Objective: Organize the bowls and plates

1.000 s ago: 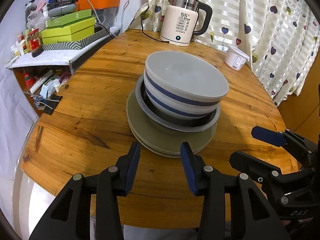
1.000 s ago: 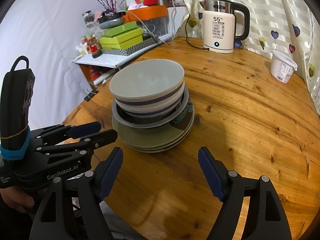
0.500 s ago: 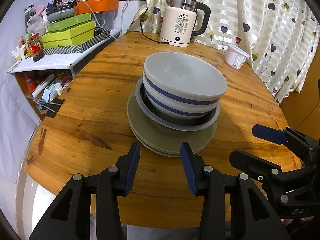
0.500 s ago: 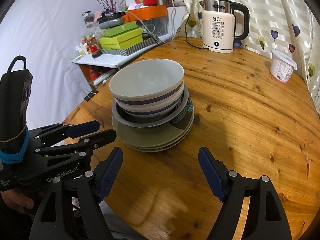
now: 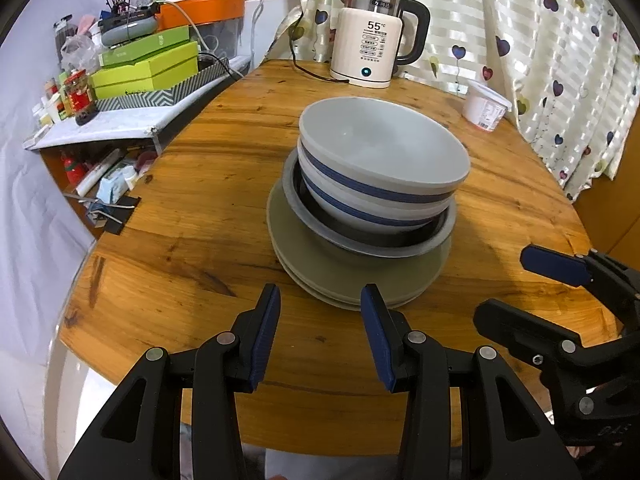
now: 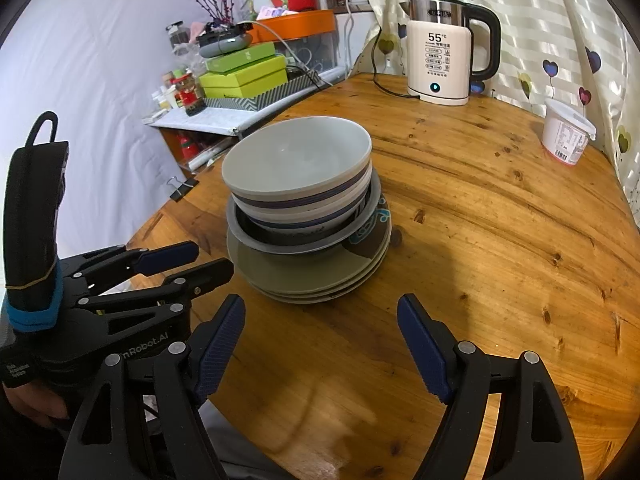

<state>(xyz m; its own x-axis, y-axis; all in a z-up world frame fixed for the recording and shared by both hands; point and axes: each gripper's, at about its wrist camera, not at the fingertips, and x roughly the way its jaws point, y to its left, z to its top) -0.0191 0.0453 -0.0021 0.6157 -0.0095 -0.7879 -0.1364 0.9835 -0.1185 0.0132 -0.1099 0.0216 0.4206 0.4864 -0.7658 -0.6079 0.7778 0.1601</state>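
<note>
Stack: we see two white ceramic bowls with blue bands (image 5: 384,172) nested in a grey-rimmed dark shallow bowl (image 5: 368,240), all on a pile of olive-green round plates (image 5: 352,276) near the middle of the round wooden table (image 5: 200,216).
Left gripper (image 5: 320,320): jaws parted halfway, nothing between them — it hovers just short of the plates' near edge.
Right gripper (image 6: 320,332): jaws spread wide, empty, also just short of the pile.
Step in hand: we judge the stack looks finished, or we are about to lift the top bowl.
How to do it well: we should bring one set of tongs down over the top bowl's rim, clamp on the wall below the lip, and lift straight up so the lower bowl is not dragged.
Watch for: smooth ceramic may slip — the white electric kettle (image 5: 372,52) and white plastic tub (image 5: 486,108) stand well apart, so there is room.
</note>
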